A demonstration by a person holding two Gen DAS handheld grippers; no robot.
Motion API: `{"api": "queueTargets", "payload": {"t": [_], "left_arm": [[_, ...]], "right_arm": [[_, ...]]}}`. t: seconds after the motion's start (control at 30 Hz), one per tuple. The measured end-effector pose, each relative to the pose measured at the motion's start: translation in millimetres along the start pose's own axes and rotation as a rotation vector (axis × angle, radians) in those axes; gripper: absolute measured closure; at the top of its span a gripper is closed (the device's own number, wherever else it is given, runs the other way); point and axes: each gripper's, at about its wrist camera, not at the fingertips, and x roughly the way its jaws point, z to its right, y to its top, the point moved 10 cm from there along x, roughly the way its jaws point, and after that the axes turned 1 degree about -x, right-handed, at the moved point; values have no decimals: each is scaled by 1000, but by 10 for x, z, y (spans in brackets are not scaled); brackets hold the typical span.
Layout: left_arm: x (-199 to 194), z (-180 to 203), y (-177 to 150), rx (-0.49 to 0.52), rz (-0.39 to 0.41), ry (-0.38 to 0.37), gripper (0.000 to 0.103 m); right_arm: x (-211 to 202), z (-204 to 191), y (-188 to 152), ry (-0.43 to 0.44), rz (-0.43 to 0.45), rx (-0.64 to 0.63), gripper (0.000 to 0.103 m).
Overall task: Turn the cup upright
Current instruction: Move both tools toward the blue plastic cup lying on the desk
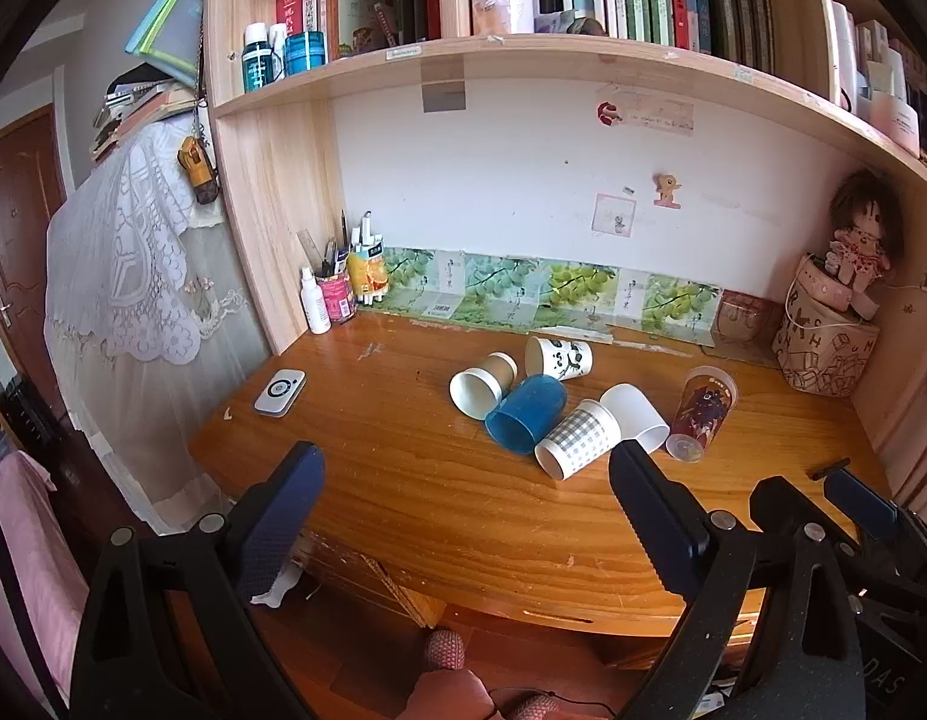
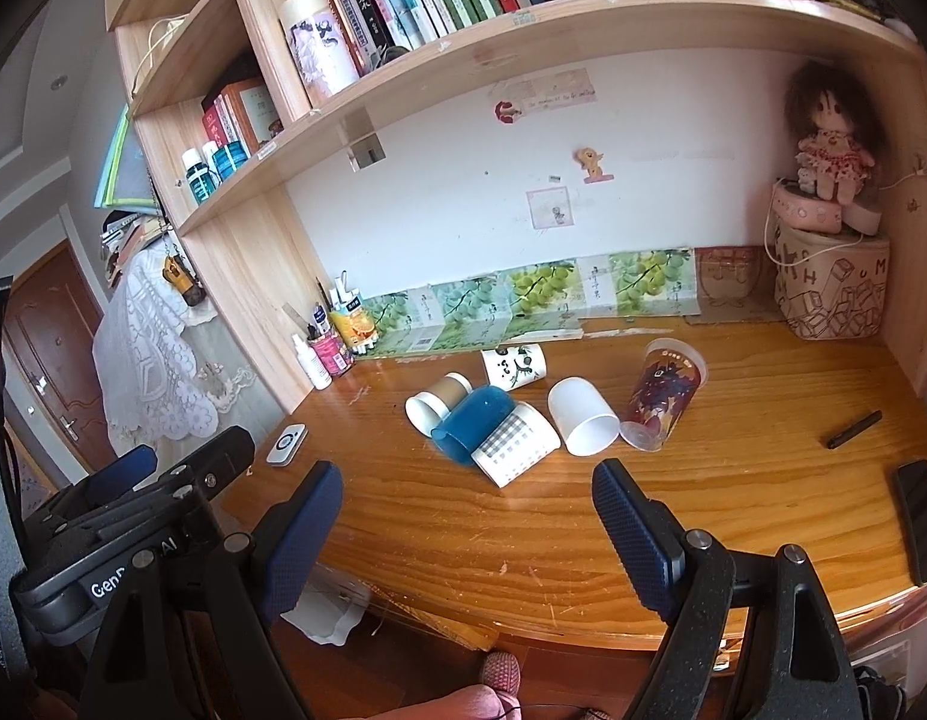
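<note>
Several cups lie on their sides in a cluster mid-desk: a brown-sleeved white cup (image 1: 482, 385) (image 2: 434, 403), a blue plastic cup (image 1: 526, 414) (image 2: 472, 425), a grey checked cup (image 1: 577, 439) (image 2: 514, 444), a plain white cup (image 1: 635, 418) (image 2: 582, 415), a panda cup (image 1: 559, 358) (image 2: 514, 366) and a clear printed cup (image 1: 701, 412) (image 2: 664, 394). My left gripper (image 1: 466, 474) is open and empty, held back over the desk's front edge. My right gripper (image 2: 466, 495) is open and empty, also short of the cups.
The wooden desk (image 1: 403, 468) has a white remote (image 1: 279, 392) at the left, a pen holder and bottles (image 1: 334, 294) at the back left, a fabric basket with a doll (image 2: 829, 282) at the back right, and a black phone (image 2: 922, 519) and a dark pen (image 2: 853, 429) at the right.
</note>
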Motion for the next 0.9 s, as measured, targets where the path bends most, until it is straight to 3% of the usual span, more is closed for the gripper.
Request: {"api": "queueTargets", "payload": {"t": [0.47,0.9], "left_arm": [[401,-228,44,-39,-75,-41,7],[997,-391,524,33,-85,-134,6]], "right_arm": [[345,-204,62,-46,-55,-26,17],[858,-395,372,-114,-31,40,17]]}}
